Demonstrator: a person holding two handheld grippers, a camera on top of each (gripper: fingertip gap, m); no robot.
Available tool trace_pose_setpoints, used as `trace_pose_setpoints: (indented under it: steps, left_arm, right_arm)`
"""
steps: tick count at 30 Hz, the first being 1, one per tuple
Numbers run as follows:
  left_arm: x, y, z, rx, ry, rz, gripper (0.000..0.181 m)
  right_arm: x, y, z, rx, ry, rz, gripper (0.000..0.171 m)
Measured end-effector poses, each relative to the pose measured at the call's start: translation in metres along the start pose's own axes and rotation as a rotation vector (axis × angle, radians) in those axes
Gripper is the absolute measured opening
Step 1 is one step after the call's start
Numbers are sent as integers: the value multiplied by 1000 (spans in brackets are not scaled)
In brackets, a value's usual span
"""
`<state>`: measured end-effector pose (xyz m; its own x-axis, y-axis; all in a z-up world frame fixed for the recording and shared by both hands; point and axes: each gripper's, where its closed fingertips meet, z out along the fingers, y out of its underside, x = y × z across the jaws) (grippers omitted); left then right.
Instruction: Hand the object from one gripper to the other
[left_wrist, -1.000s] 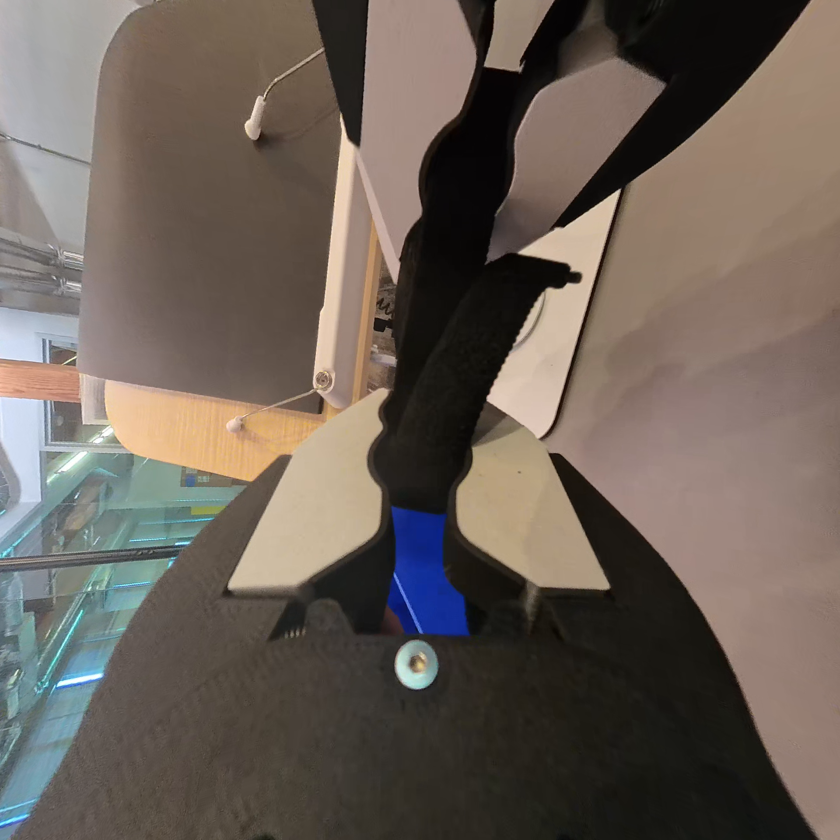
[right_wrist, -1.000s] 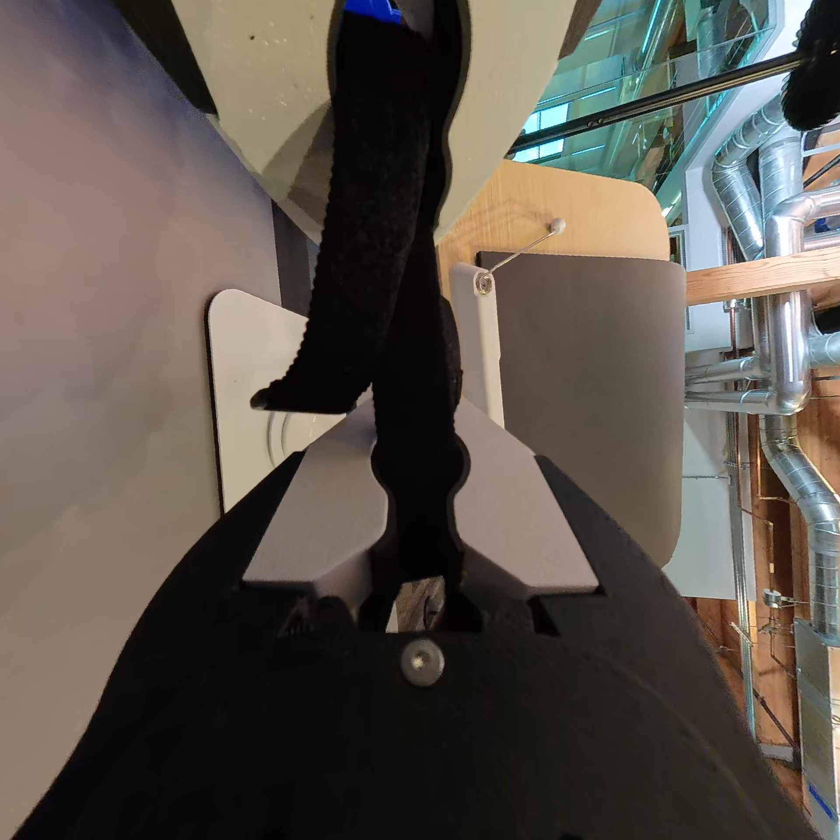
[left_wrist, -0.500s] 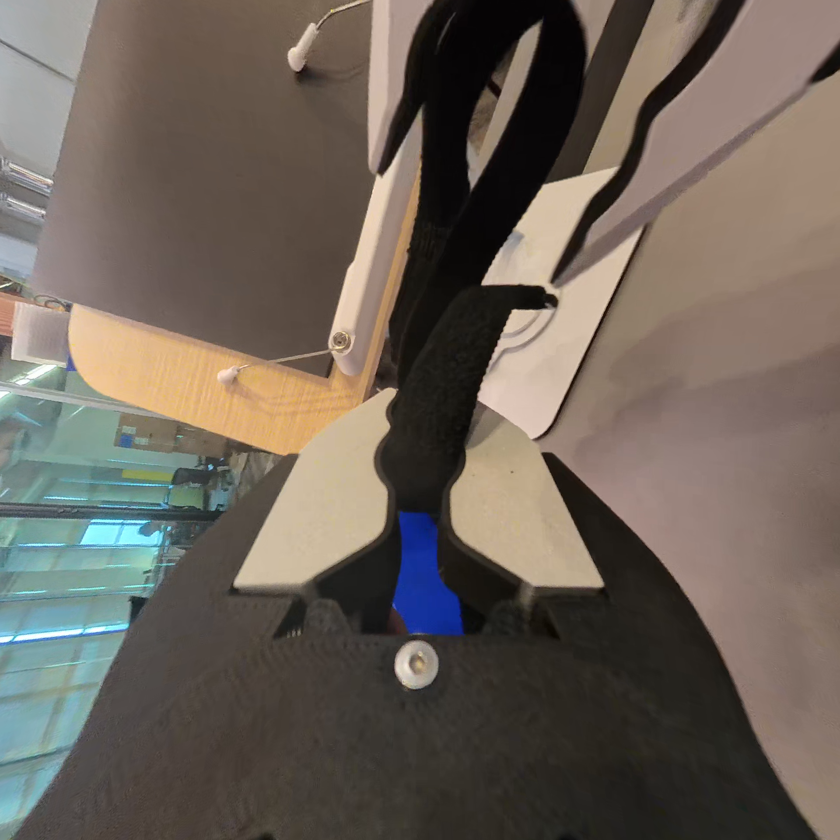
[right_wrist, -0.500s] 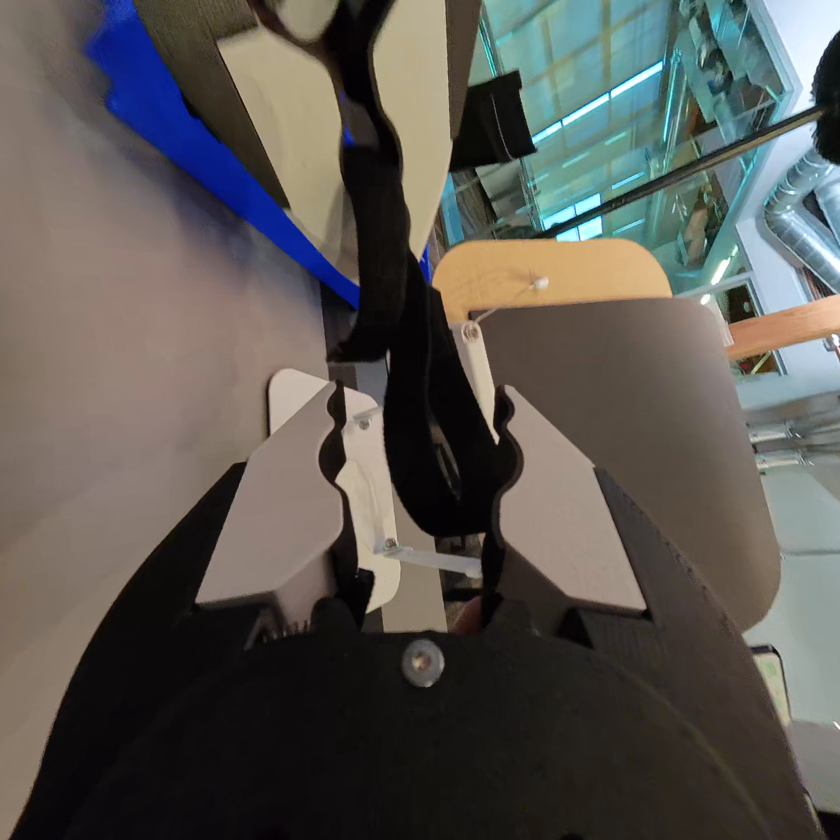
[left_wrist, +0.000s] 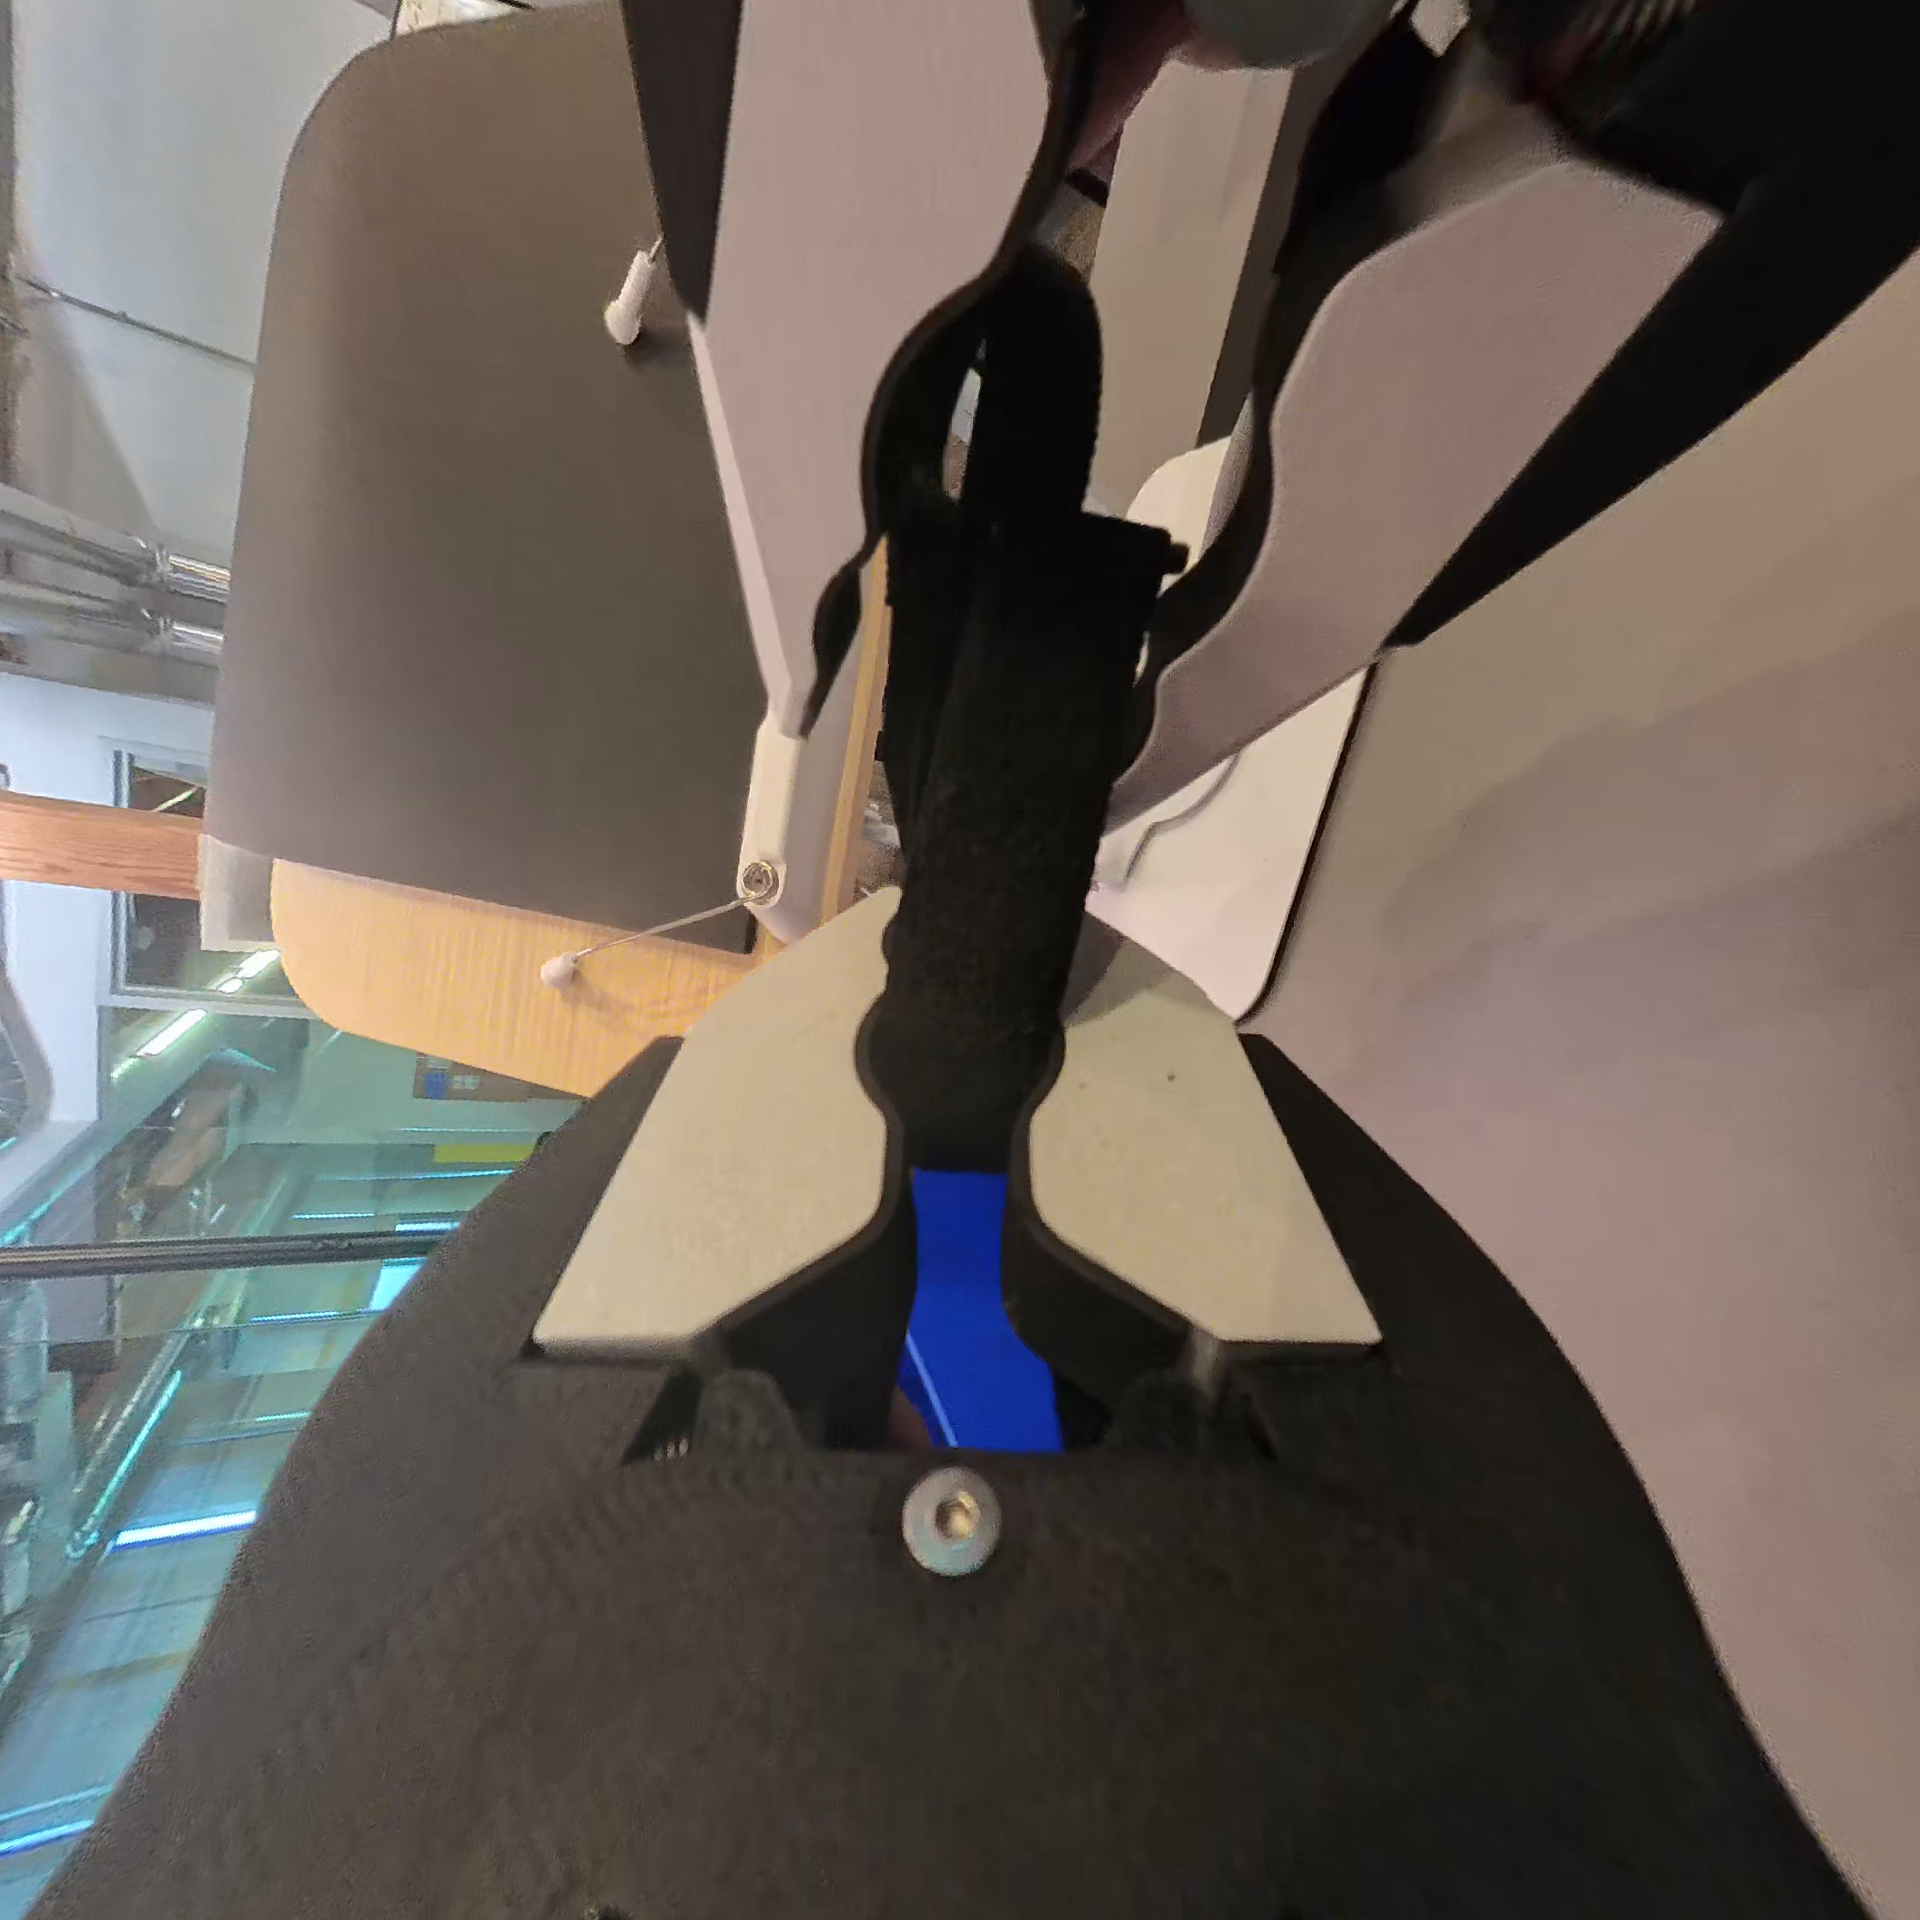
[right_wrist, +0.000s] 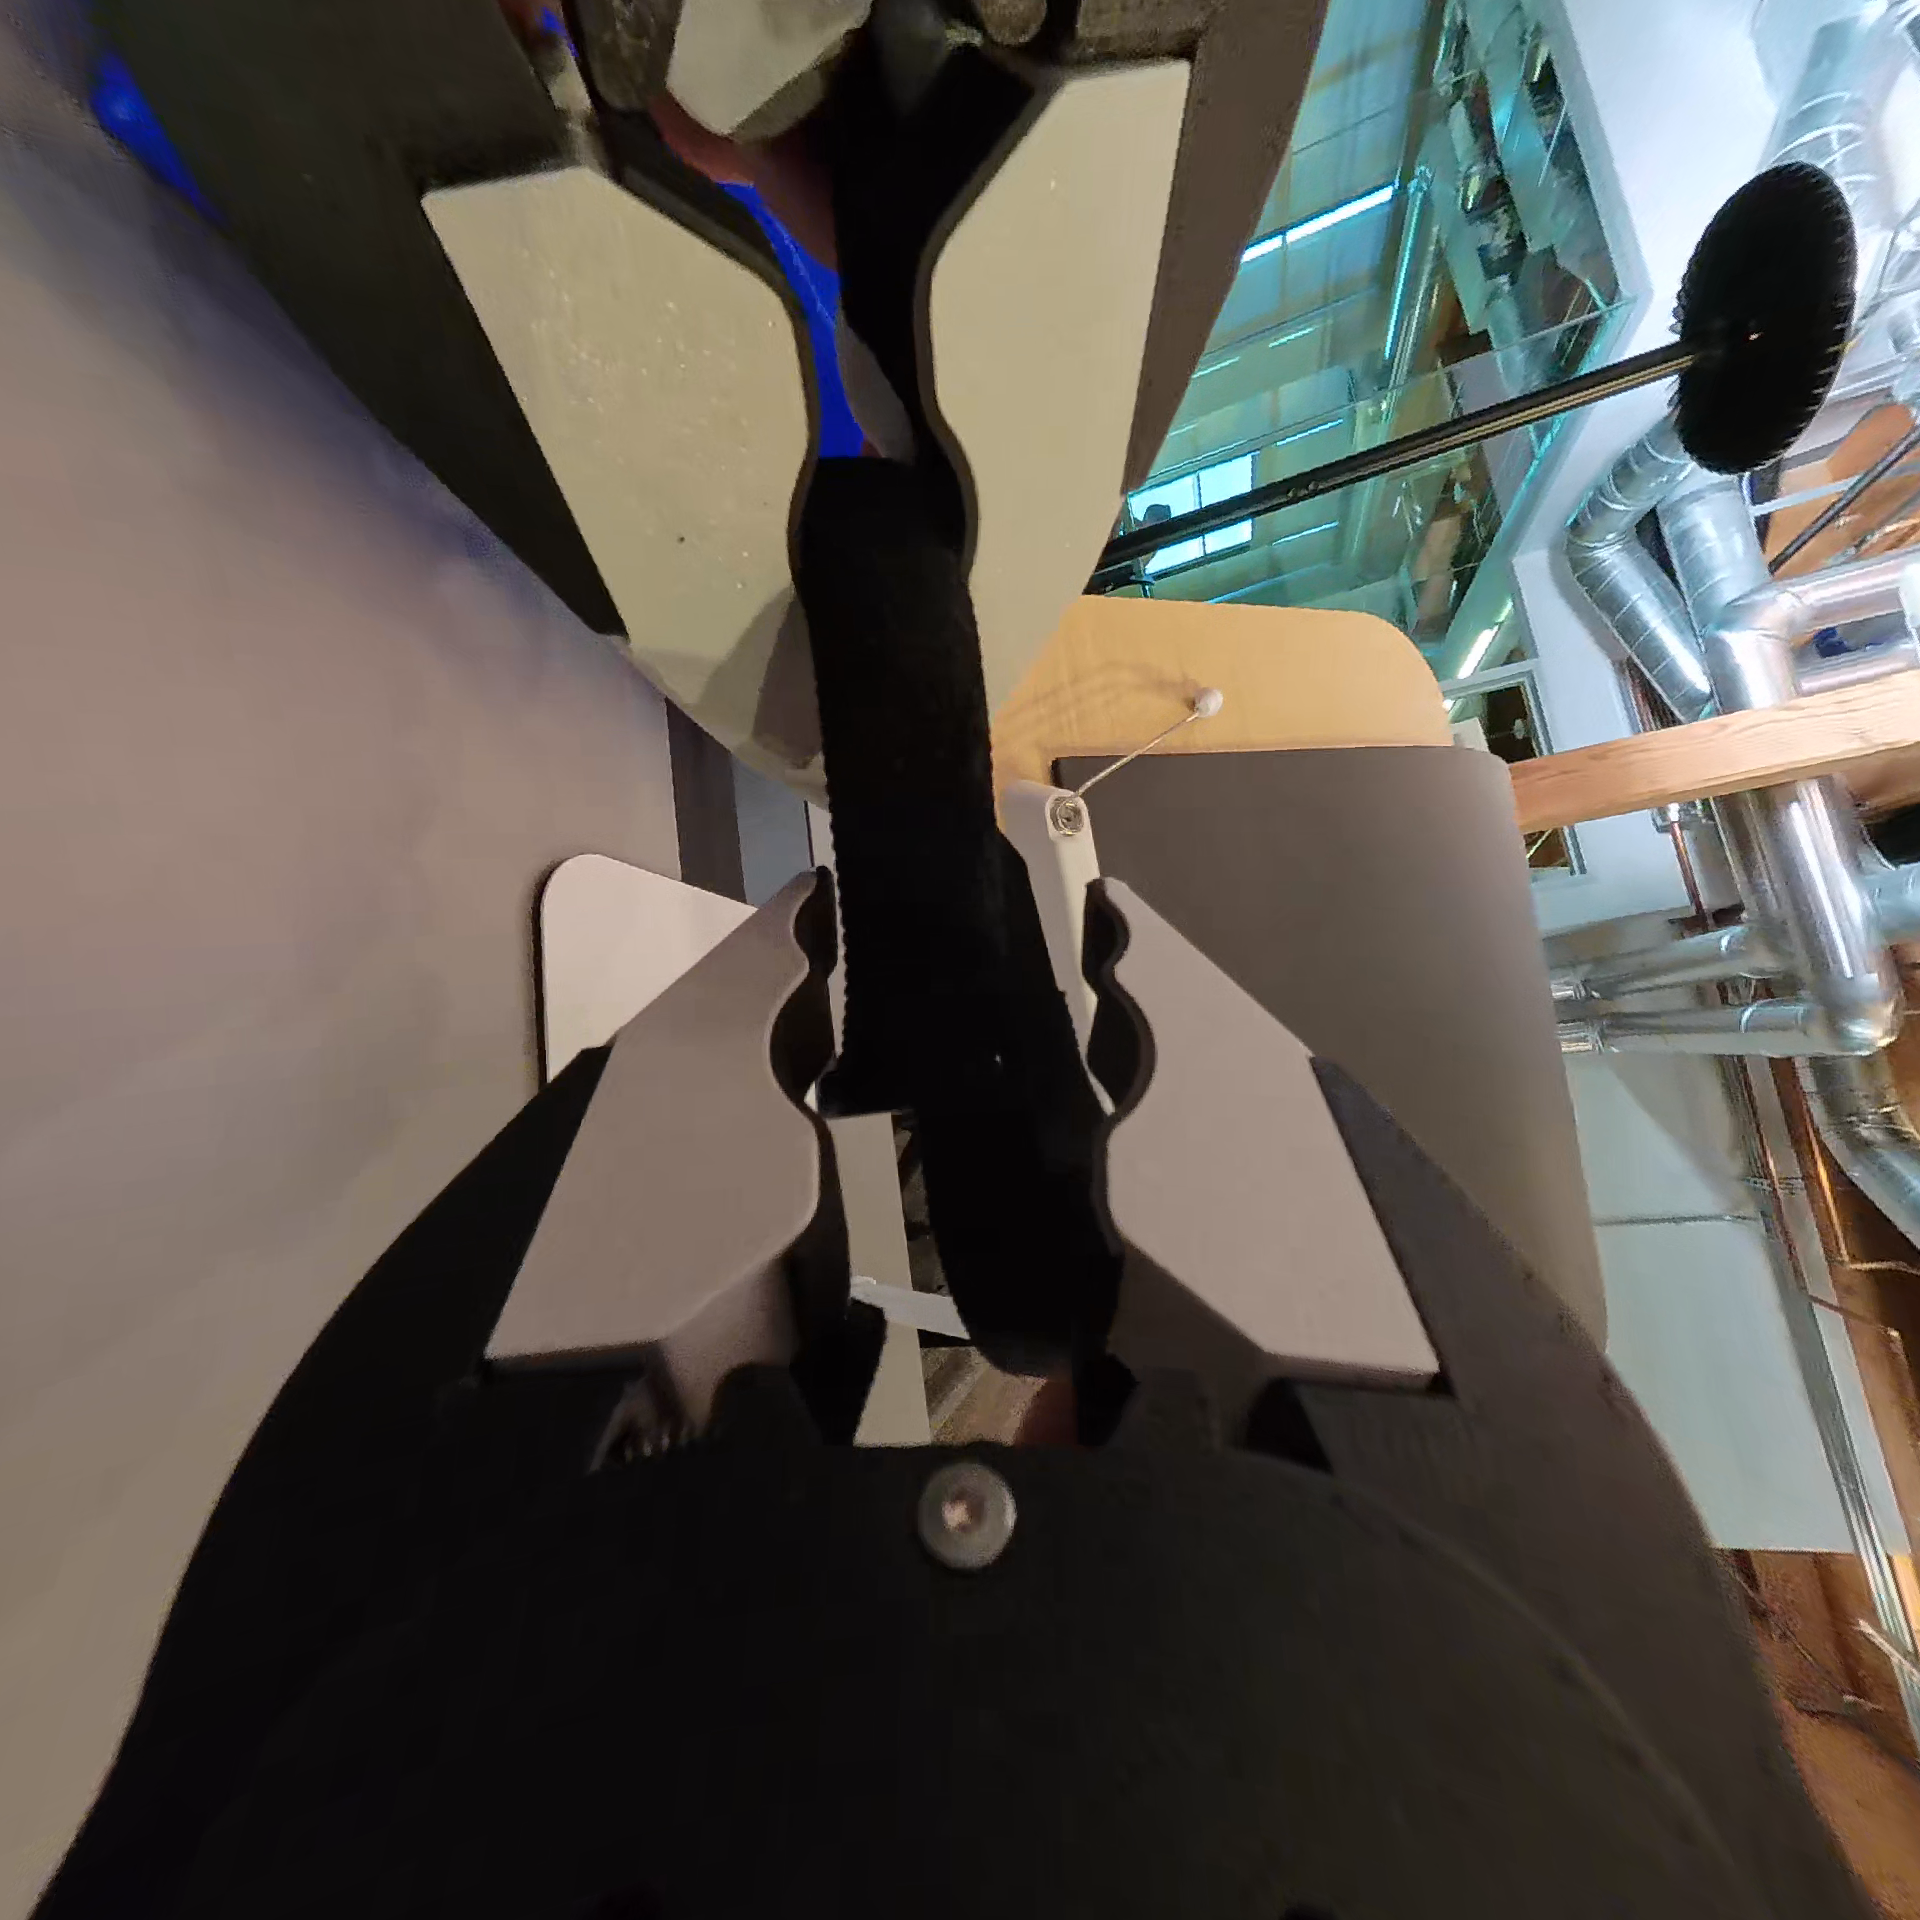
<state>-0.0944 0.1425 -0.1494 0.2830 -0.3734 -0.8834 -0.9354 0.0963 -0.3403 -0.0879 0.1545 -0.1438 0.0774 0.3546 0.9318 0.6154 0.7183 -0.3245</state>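
Observation:
A black fabric strap (left_wrist: 997, 779) runs between the two grippers, which face each other tip to tip. My left gripper (left_wrist: 977, 925) is shut on one end of the strap. In the right wrist view the left gripper (right_wrist: 883, 727) comes in from the top, clamped on the strap (right_wrist: 904, 790). My right gripper (right_wrist: 956, 894) is open, with the strap's looped end hanging loose between its fingers and lying against the right finger (right_wrist: 1195, 1122). In the left wrist view the right gripper (left_wrist: 971, 748) shows at the top, jaws apart around the strap.
A grey surface (left_wrist: 1558, 1039) lies along one side, with a white plate (left_wrist: 1247, 852) on it. A dark panel (right_wrist: 1299, 987) and a wooden board (left_wrist: 468, 966) stand behind. Something blue (left_wrist: 966, 1299) shows behind the left gripper. A black disc on a rod (right_wrist: 1766, 322) and metal pipes are beyond. Both grippers' tips are close together, under 4 cm apart.
The right gripper was shut on the strap one second ago, then opened. It stays open now, and the two grippers have lined up closer together.

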Motion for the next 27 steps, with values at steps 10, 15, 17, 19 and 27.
trace_pose_setpoints:
  steps: [10, 15, 17, 19, 27]
  left_arm:
    - [2, -6, -5, 32, 12, 37, 23]
    - [-3, -12, -10, 79, -3, 44, 54]
    - [-10, -14, -13, 89, -33, 40, 63]
    - [-18, -18, -17, 122, -74, 46, 70]
    - [-39, -37, -32, 312, -26, -312, 73]
  right_arm:
    - [-3, 3, 2, 13, -9, 53, 19]
    - [-1, 10, 2, 7, -25, 117, 18]
    - [-1, 15, 2, -1, -59, 190, 18]
    - [-3, 19, 2, 3, -106, 292, 18]
    - [20, -6, -9, 321, -241, 950, 18]
